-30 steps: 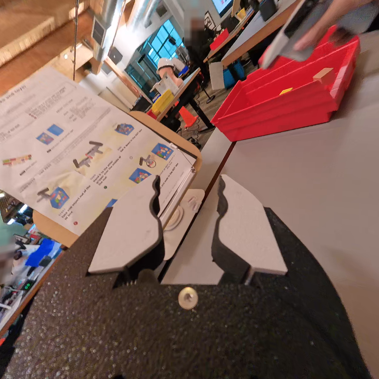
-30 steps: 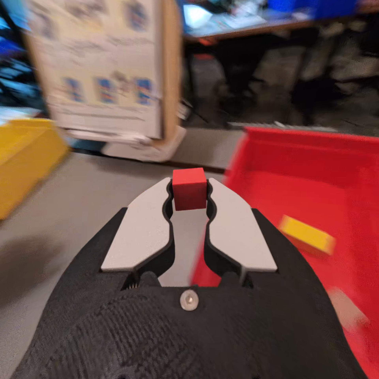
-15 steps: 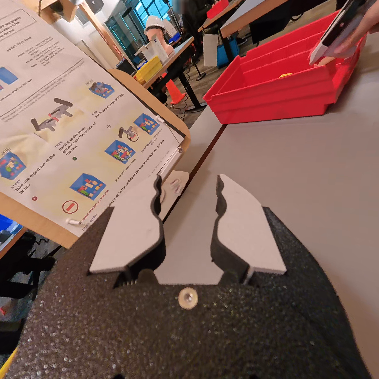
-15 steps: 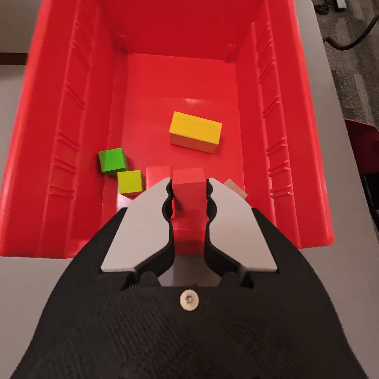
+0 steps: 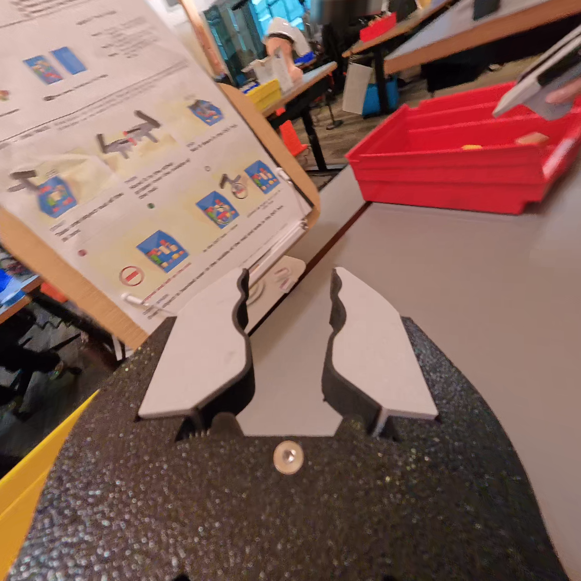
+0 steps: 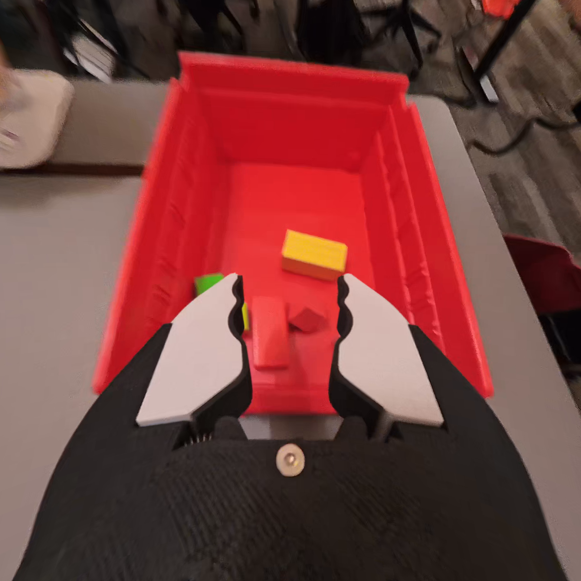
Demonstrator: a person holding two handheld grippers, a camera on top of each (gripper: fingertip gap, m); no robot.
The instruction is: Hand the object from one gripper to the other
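Red cube point(image 6: 307, 320) now lies tumbled in the red bin point(image 6: 418, 239), below your right gripper point(image 6: 290, 287), whose fingers have just spread and let it go. Your left gripper point(image 5: 287, 276) waits open, empty, over the tabletop point(image 5: 440, 283); this handover looks finished.

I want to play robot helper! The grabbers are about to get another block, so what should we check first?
1. Right gripper open and empty: ok.
2. Left gripper open and empty, ready to receive: ok.
3. Blocks left in the red bin: ok, a yellow block, a long red block, a small red block and a green block.
4. Right gripper above the bin: ok.
5. Small red block lying flat: cannot tell, blurred.
6. Grey table between the grippers bare for the handover: ok.
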